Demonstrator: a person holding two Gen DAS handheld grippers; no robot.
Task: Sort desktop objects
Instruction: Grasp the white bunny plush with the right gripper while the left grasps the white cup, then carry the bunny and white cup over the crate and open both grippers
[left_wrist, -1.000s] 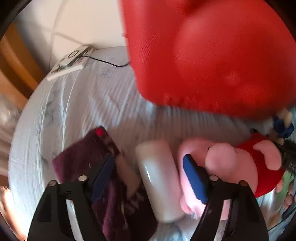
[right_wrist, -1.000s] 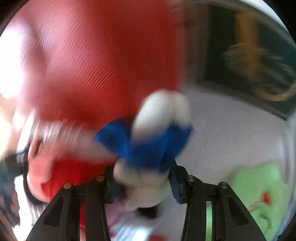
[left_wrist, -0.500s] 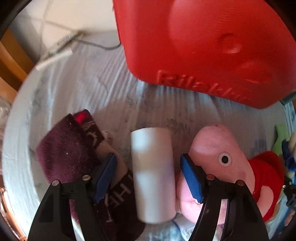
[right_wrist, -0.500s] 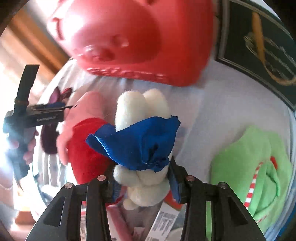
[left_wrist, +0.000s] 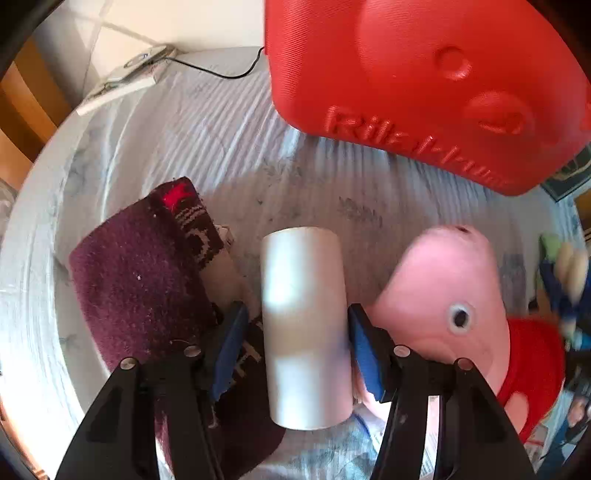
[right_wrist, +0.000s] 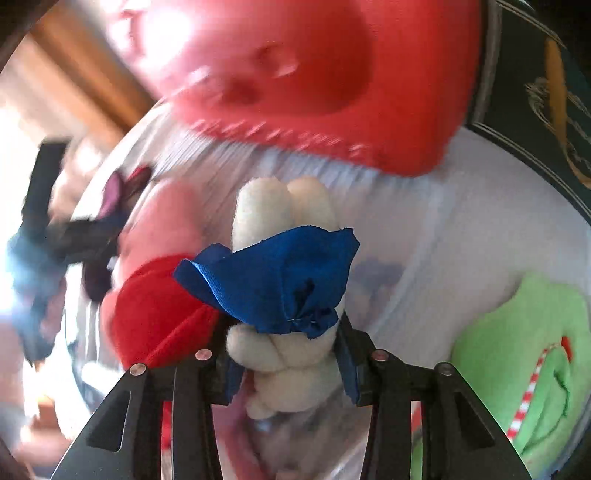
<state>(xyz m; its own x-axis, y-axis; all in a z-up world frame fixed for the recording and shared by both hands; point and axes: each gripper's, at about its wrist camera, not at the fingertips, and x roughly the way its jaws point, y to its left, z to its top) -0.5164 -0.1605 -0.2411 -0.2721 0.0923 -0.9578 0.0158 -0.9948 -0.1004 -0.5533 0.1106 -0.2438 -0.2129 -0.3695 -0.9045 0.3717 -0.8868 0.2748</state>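
one big red plastic case (left_wrist: 424, 74) lies on the tabletop (left_wrist: 229, 147) beyond both claws, likely the bin for sorting. one pink pig plush (left_wrist: 443, 295) lies right of the left claw (left_wrist: 295, 347); one maroon sock (left_wrist: 140, 280) left. that claw's jaws are closing astride the one white cylinder (left_wrist: 303, 325), not yet pressing. the right claw (right_wrist: 284, 358) is clamped on one small white plush (right_wrist: 284, 347), lifted for carrying.

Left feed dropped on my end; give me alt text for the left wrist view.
Left gripper closing around a white cylinder lying on the table, maroon sock on one side, pink plush pig on the other, red case behind.
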